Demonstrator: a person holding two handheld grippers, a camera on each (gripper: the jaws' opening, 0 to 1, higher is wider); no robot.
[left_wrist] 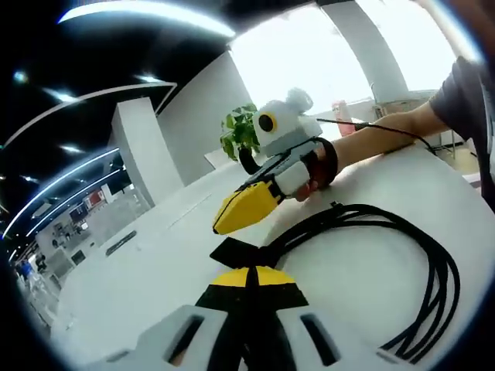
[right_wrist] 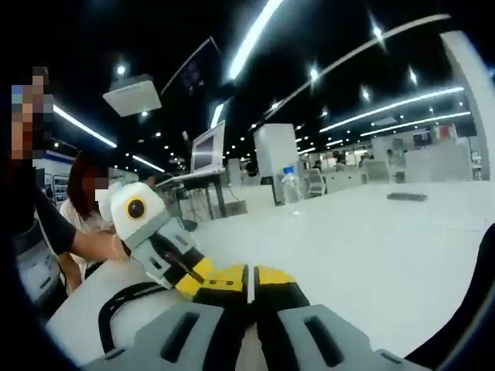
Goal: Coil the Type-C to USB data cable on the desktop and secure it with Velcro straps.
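We see the black cable [left_wrist: 402, 263] coiled on the white desk [left_wrist: 155, 263] | left gripper [left_wrist: 249, 276] jaws together at its strap end | right gripper [right_wrist: 249, 272] jaws together, empty

The white desk [left_wrist: 371, 255] lies mostly bare. The coiled black cable [left_wrist: 402, 255] takes up its near right part in the left gripper view, loops spread flat. The right gripper [left_wrist: 241, 207] lies on the desk just beyond the coil, blocking that side. Left of both, the desk runs open to its far edge. In the right gripper view, the desk ahead and to the right [right_wrist: 371, 255] is open; the left gripper [right_wrist: 203, 277] crowds the near left, close against the view's own 2 jaws.
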